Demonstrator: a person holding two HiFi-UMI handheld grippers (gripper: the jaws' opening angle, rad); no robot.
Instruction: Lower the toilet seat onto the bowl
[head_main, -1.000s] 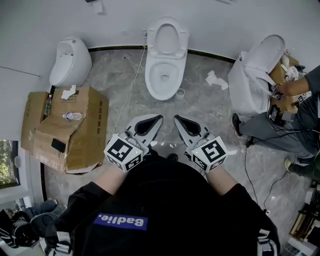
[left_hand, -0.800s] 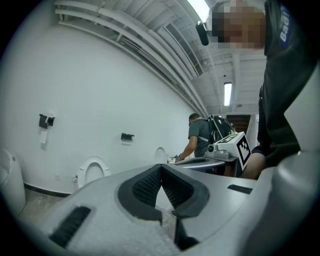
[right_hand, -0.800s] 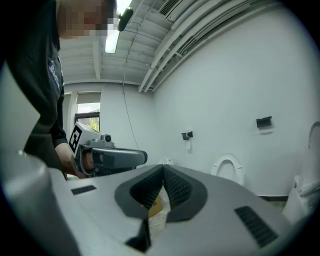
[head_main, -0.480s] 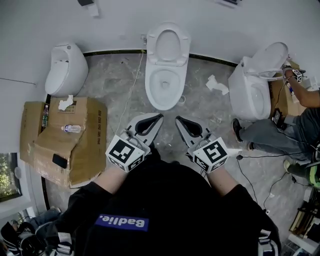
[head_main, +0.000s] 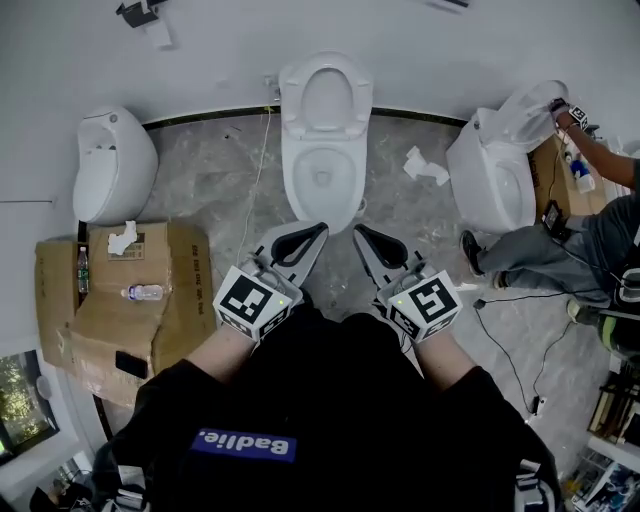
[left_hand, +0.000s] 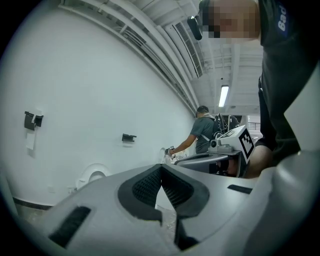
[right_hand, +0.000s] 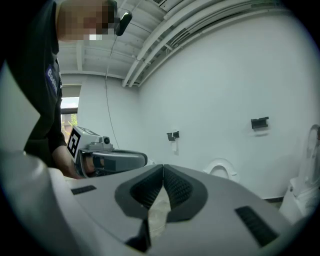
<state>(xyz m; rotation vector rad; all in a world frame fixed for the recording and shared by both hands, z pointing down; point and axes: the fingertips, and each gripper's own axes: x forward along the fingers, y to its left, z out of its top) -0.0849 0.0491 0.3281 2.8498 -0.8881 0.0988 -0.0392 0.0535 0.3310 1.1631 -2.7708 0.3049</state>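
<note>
In my head view, the grey marbled floor (head_main: 200, 190) spreads widest, and a flattened brown cardboard box (head_main: 150, 320) lies on it at my left. Straight ahead stands the white ceramic toilet bowl (head_main: 292, 175). Its white oval toilet seat (head_main: 327, 68) is raised, upright against the white wall (head_main: 450, 50) behind the bowl. A second white toilet (head_main: 490, 185) stands at my right, attended by another person (head_main: 590, 240). My left gripper (head_main: 318, 232) and right gripper (head_main: 360, 233) are side by side and point toward the bowl's front, well apart from the seat. In each gripper view the black ribbed pads (left_hand: 145, 185) (right_hand: 177, 187) meet at their tips with nothing held between them. A clear plastic bottle (head_main: 145, 292) rests on the cardboard.
</note>
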